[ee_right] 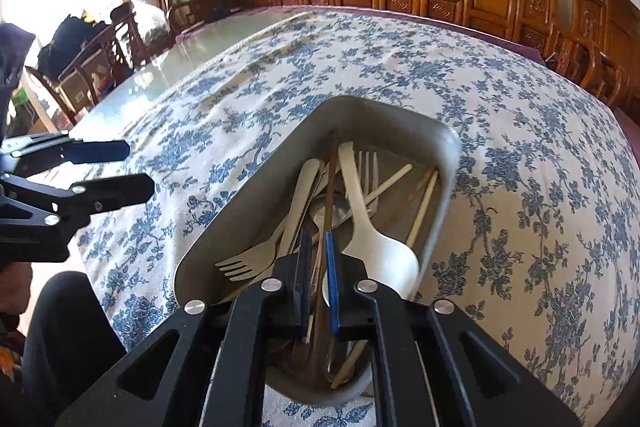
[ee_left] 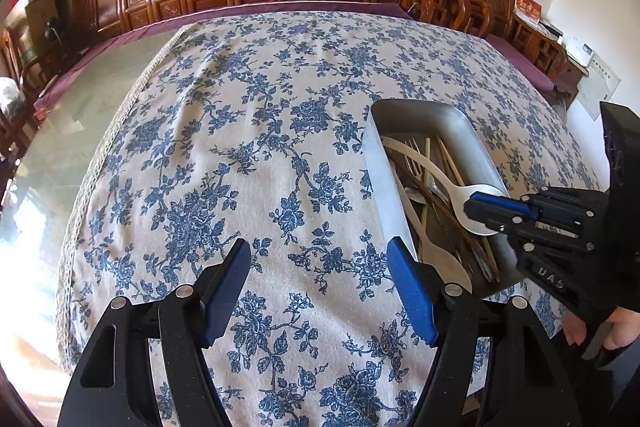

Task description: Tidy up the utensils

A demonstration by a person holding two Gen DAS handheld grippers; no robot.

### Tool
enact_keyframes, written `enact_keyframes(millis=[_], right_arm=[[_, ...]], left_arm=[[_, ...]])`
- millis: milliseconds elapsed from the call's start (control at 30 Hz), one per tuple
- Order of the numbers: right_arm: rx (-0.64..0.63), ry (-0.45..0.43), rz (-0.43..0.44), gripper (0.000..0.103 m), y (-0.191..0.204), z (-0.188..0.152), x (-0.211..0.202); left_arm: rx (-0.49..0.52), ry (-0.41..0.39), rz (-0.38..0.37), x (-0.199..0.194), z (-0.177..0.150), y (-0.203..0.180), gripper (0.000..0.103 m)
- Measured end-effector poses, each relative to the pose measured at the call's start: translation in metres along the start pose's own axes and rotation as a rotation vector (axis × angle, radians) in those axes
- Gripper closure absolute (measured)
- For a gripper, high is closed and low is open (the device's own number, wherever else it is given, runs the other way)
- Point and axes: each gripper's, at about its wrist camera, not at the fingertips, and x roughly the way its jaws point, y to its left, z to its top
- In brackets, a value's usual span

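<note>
- Left wrist view: your left gripper (ee_left: 318, 259) stands wide apart over the floral tablecloth (ee_left: 248, 131), nothing between its fingers. The metal tray (ee_left: 384, 183) sits at right, long axis running from lower right to upper centre. Your right gripper (ee_left: 486, 211) reaches in over a white spoon (ee_left: 448, 183).
- Right wrist view: your right gripper (ee_right: 318, 255) is nearly closed, with a dark chopstick (ee_right: 330, 183) running between its fingers up toward the tray's far end; I can't tell whether the pads press it. A white fork (ee_right: 256, 255) points its tines lower left.

Metal tray (ee_right: 448, 163) on floral cloth, holding jumbled utensils (ee_right: 360, 211).
</note>
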Motion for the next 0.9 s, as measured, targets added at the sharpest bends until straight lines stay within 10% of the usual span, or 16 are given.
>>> enact_keyframes(millis=[267,533,900], right_arm=[[0.048,-0.074,-0.018,0.068,-0.010,-0.008,-0.041],[0.107,-0.175,-0.122,0.011,-0.024,-0.022,-0.099],[0.180,-0.252,-0.206,0.003,-0.034,-0.051,-0.163]], left_arm=[[0.018,-0.052,0.008,-0.015,0.001,-0.016,0.023],[0.052,-0.119,-0.007,-0.039,0.000,-0.053,0.008],[0.031,-0.188,0.001,-0.085,-0.011,-0.087,0.008]])
